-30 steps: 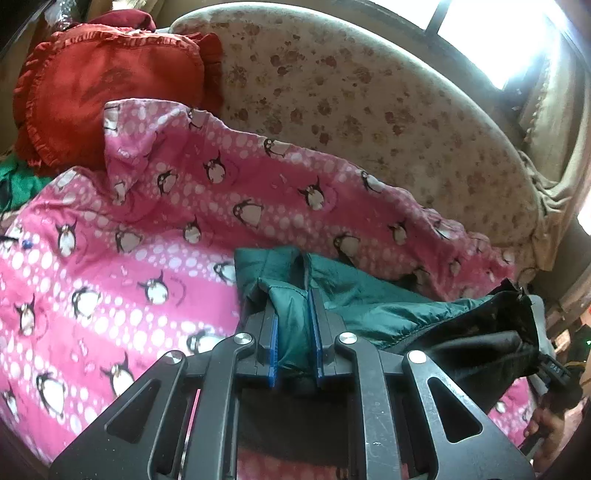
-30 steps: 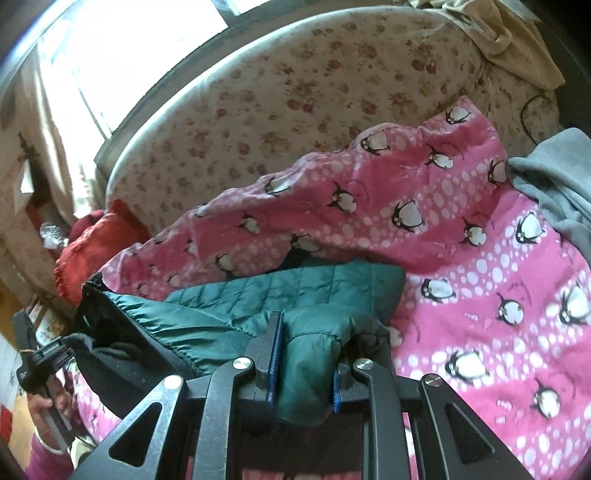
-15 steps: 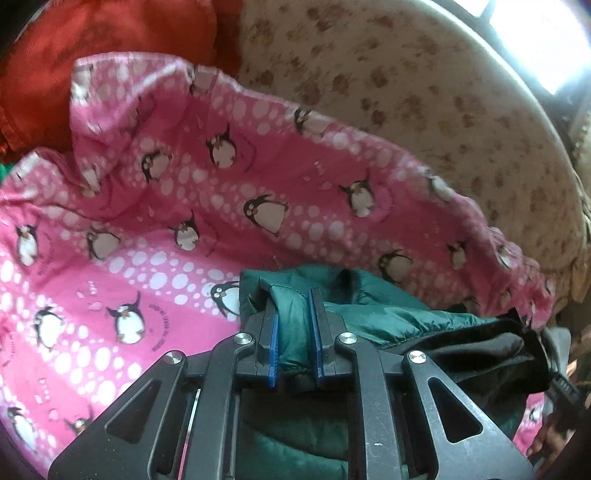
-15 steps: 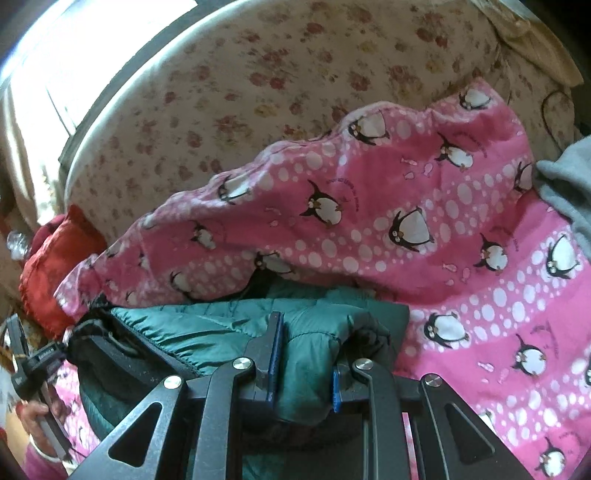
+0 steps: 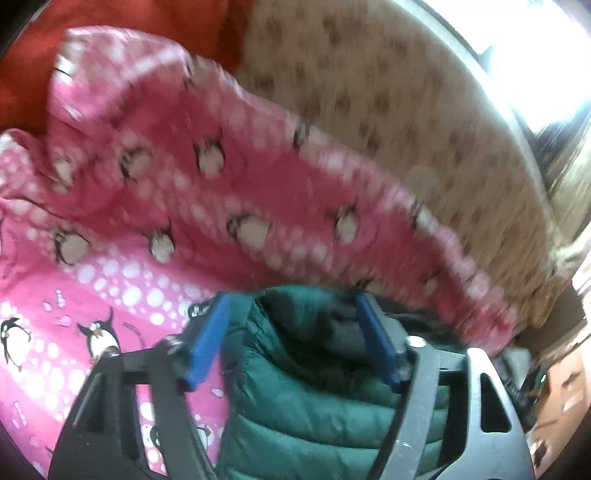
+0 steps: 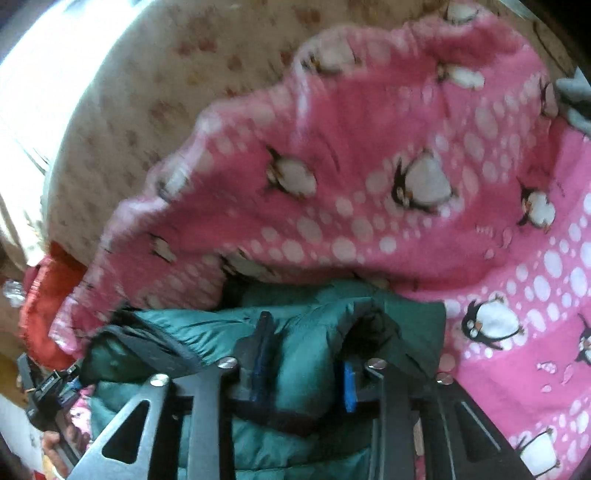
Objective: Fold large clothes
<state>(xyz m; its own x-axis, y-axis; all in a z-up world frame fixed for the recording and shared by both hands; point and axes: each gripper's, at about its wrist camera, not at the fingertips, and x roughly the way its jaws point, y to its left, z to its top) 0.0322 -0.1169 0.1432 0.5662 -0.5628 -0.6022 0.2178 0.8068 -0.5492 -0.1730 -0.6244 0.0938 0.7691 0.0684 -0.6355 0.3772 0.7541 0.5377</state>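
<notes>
1. Green quilted fabric of a padded jacket [image 5: 306,398] is seen in the left wrist view, laid on a pink penguin blanket [image 5: 155,221] in front of a floral sofa back [image 5: 388,122].
2. The left gripper [image 5: 291,336] has just been opening; its blue pads [image 5: 207,343] are spread wide, and the jacket's folded edge lies loose between them, touched by neither pad as far as the blur allows.
3. A red cushion [image 5: 110,22] is glimpsed behind the blanket at the upper left.
4. In the right wrist view the same jacket [image 6: 303,332] is found low in the middle, bunched against the raised fold of the blanket [image 6: 369,177].
5. The right gripper [image 6: 304,369] has also just been opening; a thick roll of jacket sits between its pads [image 6: 349,386], which look slackened, though contact with the fabric cannot be ruled out.
6. The left gripper [image 6: 51,384] is seen at the far left edge, held in a hand [image 6: 55,448].
7. A grey cloth [image 6: 576,99] lies at the right edge on the blanket.
</notes>
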